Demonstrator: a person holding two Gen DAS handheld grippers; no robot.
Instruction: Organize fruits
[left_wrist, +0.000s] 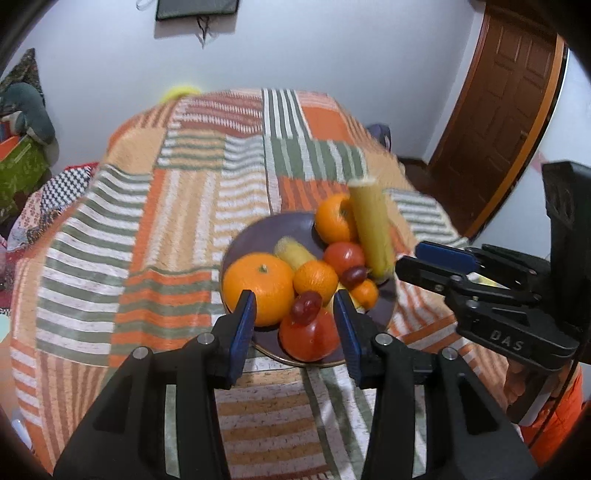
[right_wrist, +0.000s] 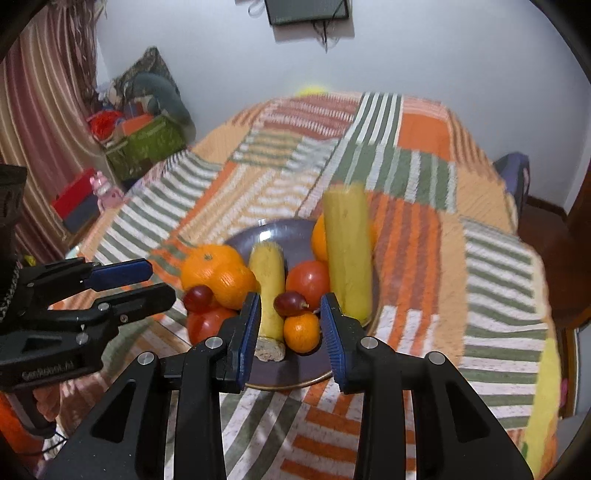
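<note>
The quilt (left_wrist: 155, 236) covers the whole table, and the plate (left_wrist: 255, 229) sits on it just ahead of both my claws; every fruit I can see is already heaped on that plate, so I judge the sorting near done. The tall yellow piece (right_wrist: 347, 254) stands upright at the plate's right edge, against an orange (left_wrist: 334, 218); a second yellow piece (right_wrist: 269, 291) lies with its long axis running away from me, cut end nearest. The big orange (left_wrist: 258, 282) is at the left; two tomatoes (left_wrist: 310, 338), a small orange (right_wrist: 301, 330) and two grapes (right_wrist: 290, 302) fill the front. My left claw (left_wrist: 295, 312) hovers above the near tomato, jaws spread, holding nothing; my right claw (right_wrist: 290, 326) hangs over the small orange and the lying piece, jaws parted, empty too. If anything needs shifting, the lying piece points straight at my right claw; that hand is nearer it.
</note>
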